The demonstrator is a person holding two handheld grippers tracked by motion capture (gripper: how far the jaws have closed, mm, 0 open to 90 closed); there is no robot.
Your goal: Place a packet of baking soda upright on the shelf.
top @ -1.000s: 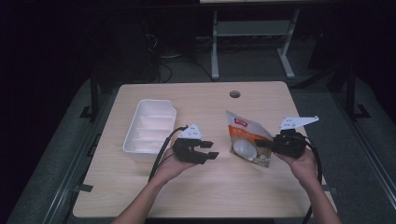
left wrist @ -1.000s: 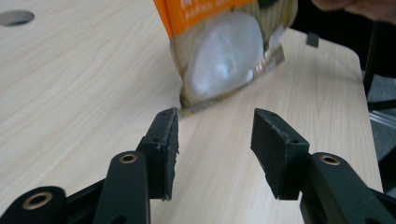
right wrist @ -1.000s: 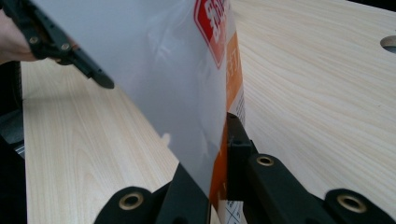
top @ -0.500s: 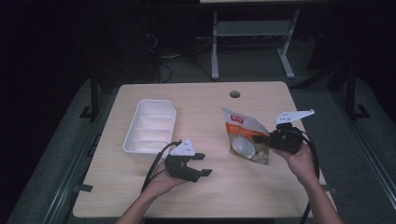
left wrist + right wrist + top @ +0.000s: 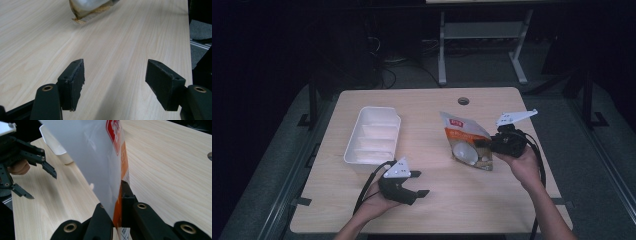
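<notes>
The right gripper (image 5: 486,145) pinches one edge of an orange-and-white pouch (image 5: 467,145), its jaws pressed tight on the thin film, as the right gripper view shows. In the high view the pouch sits at about three o'clock from the table's (image 5: 472,200) middle, tilted up off the wood, its lower end close to or perhaps resting on the table — I cannot tell which. The left gripper (image 5: 414,184) is down at about seven o'clock, well apart from the pouch; its jaws have just been opening and now stand spread with nothing between them, only bare wood ahead. A white tray (image 5: 374,135) lies at about ten o'clock, apart from both grippers.

The main risk, as I judge it, is the hold itself: a slick film gripped by one narrow edge could slide out if the pouch swings or its contents shift toward the low end. A quick lift might also tear or crease that edge. If the left gripper comes in to help, it could knock the hanging pouch before closing — or clip the tray on its way.
</notes>
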